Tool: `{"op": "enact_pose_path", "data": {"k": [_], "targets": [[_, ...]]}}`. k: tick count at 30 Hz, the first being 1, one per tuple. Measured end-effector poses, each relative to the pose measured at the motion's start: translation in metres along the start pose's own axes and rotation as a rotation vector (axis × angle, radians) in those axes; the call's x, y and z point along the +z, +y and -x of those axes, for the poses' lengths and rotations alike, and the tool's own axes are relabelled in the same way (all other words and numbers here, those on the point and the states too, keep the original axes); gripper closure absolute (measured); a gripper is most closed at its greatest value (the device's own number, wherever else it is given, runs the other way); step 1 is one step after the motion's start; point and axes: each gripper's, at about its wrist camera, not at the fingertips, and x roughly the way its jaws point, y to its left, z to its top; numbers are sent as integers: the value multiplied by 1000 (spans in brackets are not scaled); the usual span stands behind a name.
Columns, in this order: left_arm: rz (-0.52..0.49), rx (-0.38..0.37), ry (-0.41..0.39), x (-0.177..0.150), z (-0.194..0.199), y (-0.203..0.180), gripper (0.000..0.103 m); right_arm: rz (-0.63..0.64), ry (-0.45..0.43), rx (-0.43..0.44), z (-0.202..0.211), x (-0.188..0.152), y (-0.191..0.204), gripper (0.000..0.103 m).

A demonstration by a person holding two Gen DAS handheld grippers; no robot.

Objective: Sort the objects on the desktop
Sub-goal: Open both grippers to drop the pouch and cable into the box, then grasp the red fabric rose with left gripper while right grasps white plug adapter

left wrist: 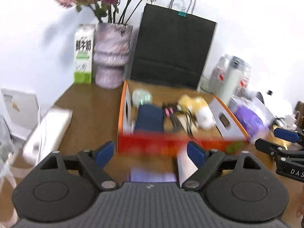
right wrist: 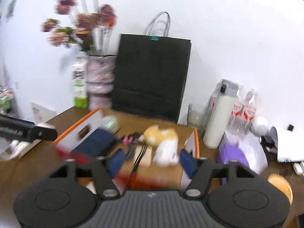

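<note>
An open orange cardboard box (left wrist: 171, 144) sits mid-desk and holds a navy pouch (left wrist: 150, 118), a yellow-and-white plush toy (left wrist: 197, 110), a round pale-green item (left wrist: 142, 96) and pink and dark small items. My left gripper (left wrist: 151, 152) is open and empty just before the box's front wall, over a lilac pad (left wrist: 152, 175) and a white card (left wrist: 185, 166). My right gripper (right wrist: 150, 160) is open and empty above the box's (right wrist: 196, 142) front edge, facing the plush (right wrist: 163, 140) and the pouch (right wrist: 96, 144). Both views are blurred.
A black paper bag (left wrist: 171, 49), a lilac vase with flowers (left wrist: 111, 55) and a milk carton (left wrist: 83, 55) stand at the back. A white box (left wrist: 47, 133) lies left. A white bottle (right wrist: 218, 117), a purple packet (right wrist: 233, 155) and clear wrapped items crowd the right.
</note>
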Motion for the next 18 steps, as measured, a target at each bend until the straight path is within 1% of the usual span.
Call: {"op": "enact_pose_path", "data": {"k": [1,3,4,6,7,8,10,13,14,15,17,18], "targets": [[-6,-11,-12,-18,10,-2,11,-11,-10,-13,17,-18,5,34],[-18,3,-19,-55,27,-7,11,-44,-14,-6,36,-46,12,34],[-46,10,-13,-71,32,-11,11,-73,-8,5,45,-60,14,34],[-90,27,-10,-97,44,-17,11,-112,4,8,58,-86,21,34],[-96,26,-8,-107,48,-18,11,-133,8,2,65,-97,24,34],[-103,8,0,-117,51,-19,10,-155,15,0,70,-110,27,34],[-110,-6,12,-131,54,-17,8,-197,31,18,75,-128,32,34],[-114,17,40,-143,47,-13,8,-273,65,67,76,-146,42,34],[-112,30,45,-145,47,-13,8,-281,69,94,76,-150,45,34],[-114,28,38,-146,48,-14,8,-279,74,102,75,-152,48,34],[-105,7,9,-147,51,-12,8,-244,86,79,74,-156,57,34],[-101,10,19,-147,49,-12,8,-228,91,64,73,-158,60,34]]}}
